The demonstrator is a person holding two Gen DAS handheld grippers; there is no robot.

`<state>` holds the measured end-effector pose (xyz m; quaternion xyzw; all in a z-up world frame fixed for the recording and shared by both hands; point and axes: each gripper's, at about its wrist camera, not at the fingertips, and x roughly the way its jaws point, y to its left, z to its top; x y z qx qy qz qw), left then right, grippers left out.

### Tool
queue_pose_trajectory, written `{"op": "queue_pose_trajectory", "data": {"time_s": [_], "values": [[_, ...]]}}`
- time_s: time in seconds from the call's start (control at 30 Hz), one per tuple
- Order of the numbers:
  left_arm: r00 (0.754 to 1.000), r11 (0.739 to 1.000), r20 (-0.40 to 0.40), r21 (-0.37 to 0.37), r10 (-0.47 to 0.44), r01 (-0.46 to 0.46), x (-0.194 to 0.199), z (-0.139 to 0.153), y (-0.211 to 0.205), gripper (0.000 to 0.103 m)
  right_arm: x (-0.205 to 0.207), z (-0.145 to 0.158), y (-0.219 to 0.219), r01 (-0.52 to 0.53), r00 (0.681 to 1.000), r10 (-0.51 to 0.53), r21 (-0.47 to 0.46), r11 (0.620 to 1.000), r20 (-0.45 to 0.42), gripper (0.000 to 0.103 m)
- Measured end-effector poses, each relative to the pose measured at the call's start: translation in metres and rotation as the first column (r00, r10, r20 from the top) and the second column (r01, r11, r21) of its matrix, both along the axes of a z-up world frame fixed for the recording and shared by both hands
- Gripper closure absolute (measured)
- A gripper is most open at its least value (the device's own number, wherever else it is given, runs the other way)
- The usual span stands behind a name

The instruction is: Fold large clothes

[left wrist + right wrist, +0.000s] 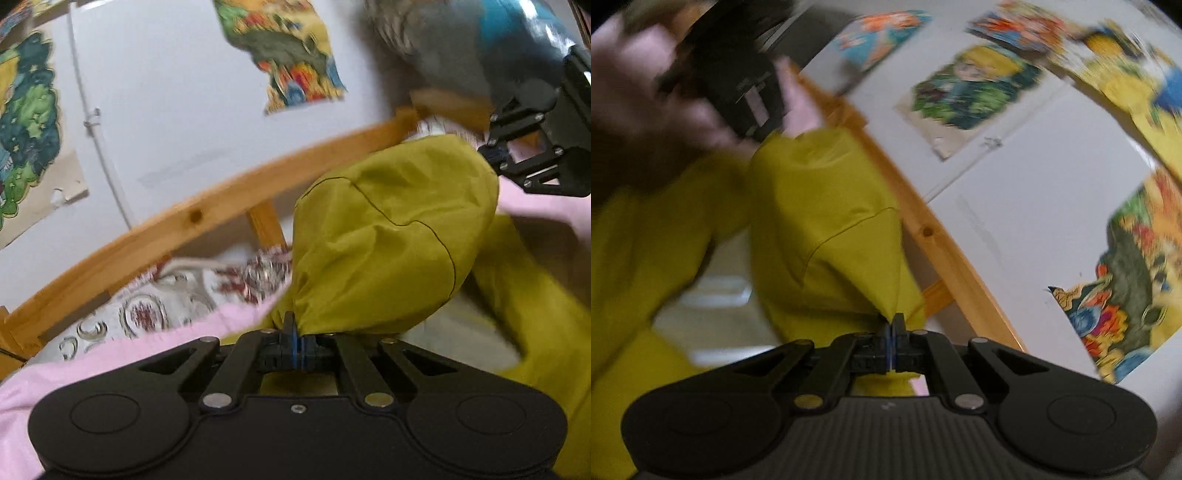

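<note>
Olive-yellow garment [388, 236] hangs above the bed, pinched in the closed left claw [293, 332] and right claw [894, 321]; keeping both corners level should give a cleaner fold.

The left gripper [295, 334] sits at the bottom centre of its own view, jaws pressed together with a pinch of yellow-green garment [388, 236] gathered between them. The right gripper [894, 325] is likewise clamped tight on a point of the same cloth at the bottom centre of its view. In the left wrist view the right gripper appears at the right edge; in the right wrist view a blurred hand [639, 110] fills the upper left.
</note>
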<state>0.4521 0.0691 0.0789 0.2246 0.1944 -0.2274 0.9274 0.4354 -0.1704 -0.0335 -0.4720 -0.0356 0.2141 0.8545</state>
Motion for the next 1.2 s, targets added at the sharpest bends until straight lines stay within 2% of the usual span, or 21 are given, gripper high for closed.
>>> {"op": "queue_pose_trajectory", "data": {"time_s": [0.07, 0.17, 0.23, 0.27, 0.37, 0.5, 0.57, 0.67, 0.77, 0.87, 0.97, 1.03, 1.1, 1.13, 1.2], "values": [[0.999, 0.999, -0.020, 0.029, 0.029, -0.028, 0.001, -0.012, -0.003, 0.102, -0.001, -0.026, 0.011, 0.018, 0.999, -0.016, -0.063, 0.998, 0.046, 0.102], [0.997, 0.996, 0.014, 0.054, 0.074, -0.075, 0.010, -0.011, -0.007, 0.102, 0.010, -0.036, 0.026, 0.062, 0.994, -0.057, -0.053, 0.997, 0.096, 0.102], [0.992, 0.992, 0.037, 0.031, 0.120, -0.121, 0.026, -0.001, -0.008, 0.102, 0.026, -0.029, 0.032, 0.097, 0.988, -0.092, -0.027, 0.995, 0.124, 0.102], [0.986, 0.988, 0.072, 0.029, 0.149, -0.151, 0.037, 0.004, -0.008, 0.102, 0.036, -0.022, 0.035, 0.116, 0.983, -0.112, -0.018, 0.993, 0.148, 0.102], [0.959, 0.968, 0.140, -0.002, 0.248, -0.250, 0.076, 0.018, -0.011, 0.102, 0.071, 0.004, 0.044, 0.167, 0.963, -0.164, 0.004, 0.986, 0.213, 0.102], [0.922, 0.931, 0.129, -0.089, 0.364, -0.355, 0.117, 0.023, -0.013, 0.102, 0.114, 0.038, 0.056, 0.215, 0.944, -0.224, 0.061, 0.975, 0.241, 0.102], [0.918, 0.929, 0.144, -0.091, 0.369, -0.359, 0.121, 0.014, -0.014, 0.102, 0.124, 0.039, 0.056, 0.221, 0.942, -0.230, 0.064, 0.973, 0.246, 0.102], [0.929, 0.943, 0.158, -0.064, 0.334, -0.327, 0.112, -0.005, -0.010, 0.102, 0.119, 0.019, 0.050, 0.192, 0.941, -0.185, 0.004, 0.981, 0.284, 0.102], [0.949, 0.964, 0.173, -0.007, 0.265, -0.267, 0.095, -0.022, -0.005, 0.102, 0.100, -0.024, 0.037, 0.136, 0.929, -0.075, -0.145, 0.980, 0.362, 0.102], [0.973, 0.976, 0.182, 0.138, 0.142, -0.168, 0.075, -0.040, -0.009, 0.102, 0.085, -0.058, 0.024, 0.092, 0.932, -0.001, -0.233, 0.968, 0.362, 0.102], [0.984, 0.965, 0.175, 0.249, 0.041, -0.085, 0.049, -0.057, -0.015, 0.102, 0.074, -0.078, 0.015, 0.076, 0.942, 0.016, -0.260, 0.963, 0.336, 0.102], [0.992, 0.957, 0.127, 0.289, -0.005, -0.032, 0.040, -0.065, -0.018, 0.101, 0.069, -0.088, 0.010, 0.065, 0.947, 0.030, -0.284, 0.957, 0.320, 0.102], [0.999, 0.947, -0.003, 0.318, -0.033, 0.033, 0.041, -0.074, -0.021, 0.103, 0.066, -0.099, 0.007, 0.056, 0.956, 0.046, -0.332, 0.941, 0.289, 0.102], [0.997, 0.946, -0.069, 0.317, -0.047, 0.066, 0.041, -0.078, -0.021, 0.103, 0.064, -0.104, 0.008, 0.055, 0.960, 0.047, -0.349, 0.936, 0.276, 0.102], [0.991, 0.942, -0.116, 0.322, -0.060, 0.094, 0.037, -0.082, -0.020, 0.103, 0.064, -0.111, 0.007, 0.047, 0.969, 0.049, -0.376, 0.925, 0.240, 0.102]]}}
